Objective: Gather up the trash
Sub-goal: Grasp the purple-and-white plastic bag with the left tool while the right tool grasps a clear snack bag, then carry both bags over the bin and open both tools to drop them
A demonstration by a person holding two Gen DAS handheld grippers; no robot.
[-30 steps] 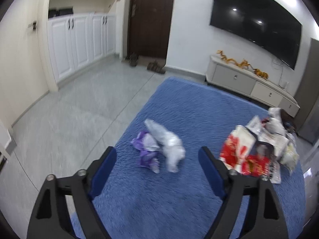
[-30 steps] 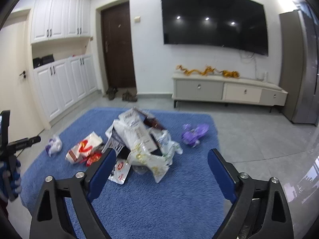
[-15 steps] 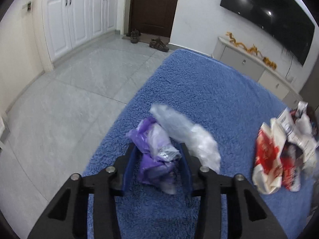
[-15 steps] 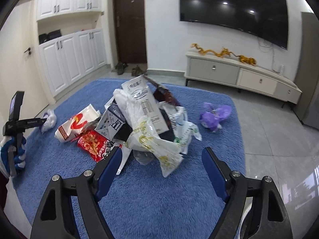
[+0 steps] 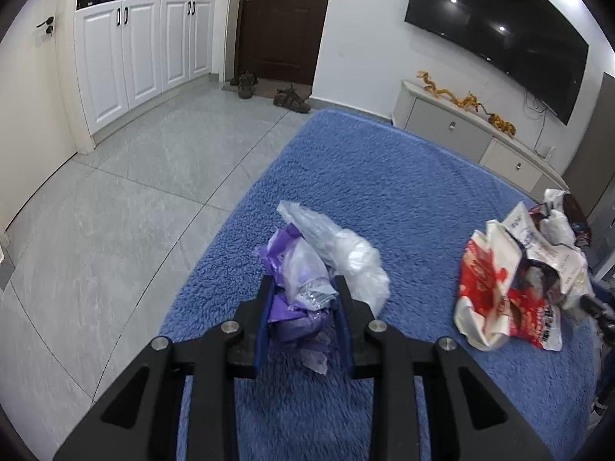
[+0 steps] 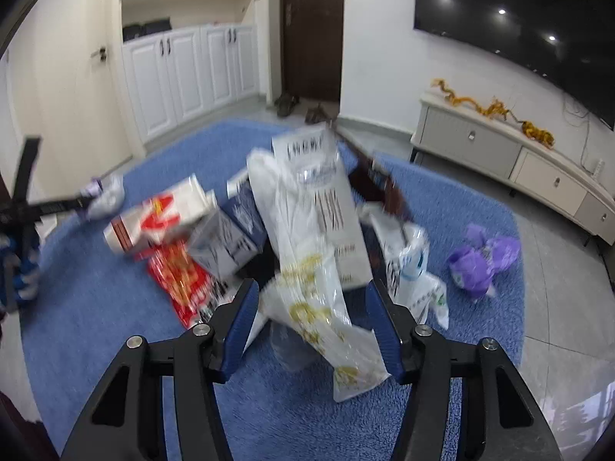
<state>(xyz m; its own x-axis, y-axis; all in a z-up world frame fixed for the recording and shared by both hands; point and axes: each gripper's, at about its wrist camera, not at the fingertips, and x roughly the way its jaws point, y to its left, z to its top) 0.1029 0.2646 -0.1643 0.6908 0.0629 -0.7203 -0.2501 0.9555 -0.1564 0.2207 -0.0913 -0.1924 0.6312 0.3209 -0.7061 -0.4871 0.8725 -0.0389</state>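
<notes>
— While my left gripper (image 5: 303, 299) pinches the purple wrapper (image 5: 296, 288) at the blue rug (image 5: 384, 176) edge — risk?
— Clear bag (image 5: 346, 253) snags; right gripper (image 6: 311, 307) gapes astride the white bag (image 6: 323, 292), unclamped.

Fluffy, matt blue pile on the rug (image 5: 403, 176). Smooth, faintly glossy grey tile on the floor (image 5: 127, 192). Crinkled purple plastic film (image 5: 296, 307) and cloudy clear plastic bag (image 5: 346, 257), both thin and shiny. Glossy printed foil on the red-and-white snack wrapper (image 5: 496, 292). Matt black plastic with ribbed blue pads on the left tongs (image 5: 303, 307) and right tongs (image 6: 311, 307). Glossy white-and-yellow plastic bag (image 6: 326, 307). Dark, semi-gloss wood on the door (image 5: 284, 19).
</notes>
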